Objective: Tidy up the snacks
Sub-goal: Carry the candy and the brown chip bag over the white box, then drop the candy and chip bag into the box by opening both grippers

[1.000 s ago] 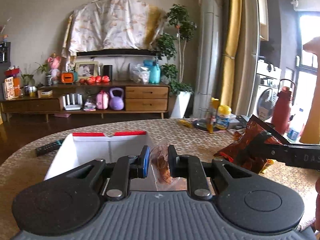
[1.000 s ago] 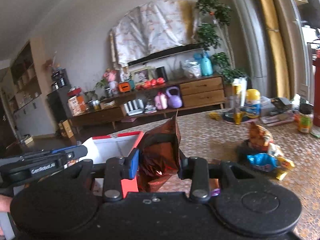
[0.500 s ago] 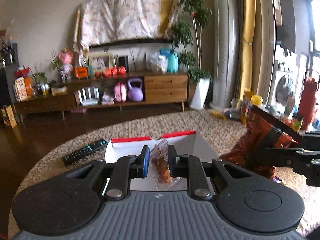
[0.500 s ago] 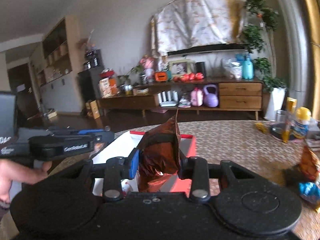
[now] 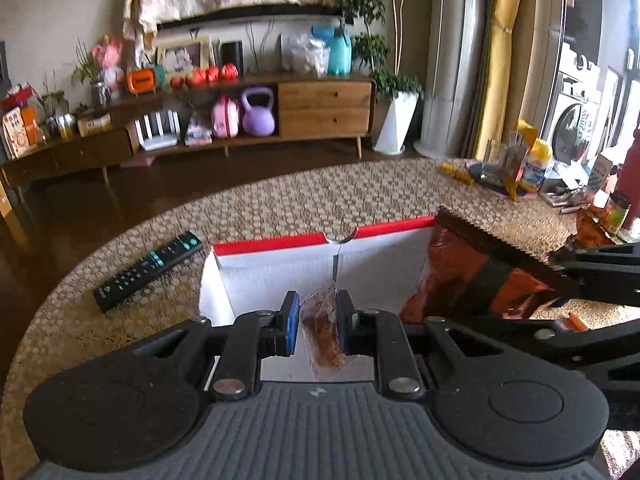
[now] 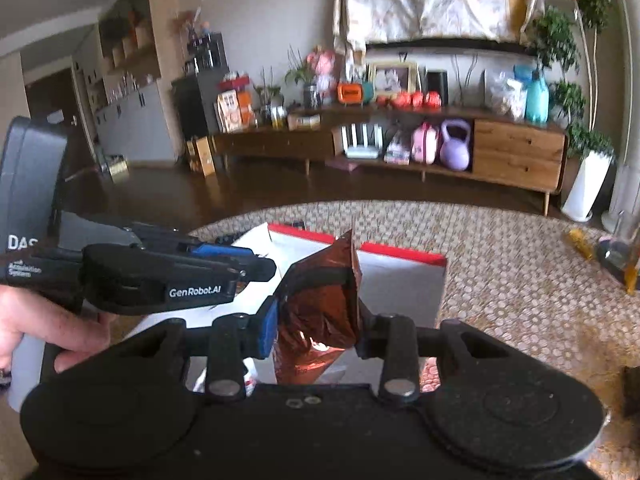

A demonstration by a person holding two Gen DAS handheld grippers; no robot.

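A white cardboard box with a red rim (image 5: 280, 272) stands open on the patterned table; it also shows in the right wrist view (image 6: 400, 280). My left gripper (image 5: 318, 326) is shut on a small clear packet of brown snack (image 5: 322, 336), held over the box's inside. My right gripper (image 6: 316, 328) is shut on a shiny brown-red foil snack bag (image 6: 320, 312), held over the box; that bag (image 5: 472, 276) shows at the box's right side in the left wrist view. The left gripper's body (image 6: 160, 280) shows at the left in the right wrist view.
A black remote control (image 5: 148, 270) lies left of the box. Bottles, a glass and small items (image 5: 516, 168) crowd the table's far right. A yellow wrapper (image 6: 580, 242) lies on the table at the right. The table's curved far edge drops to a dark floor.
Both grippers have swung left and forward, bringing their snacks over the open box. The views now look down into it. Both grips stay shut.
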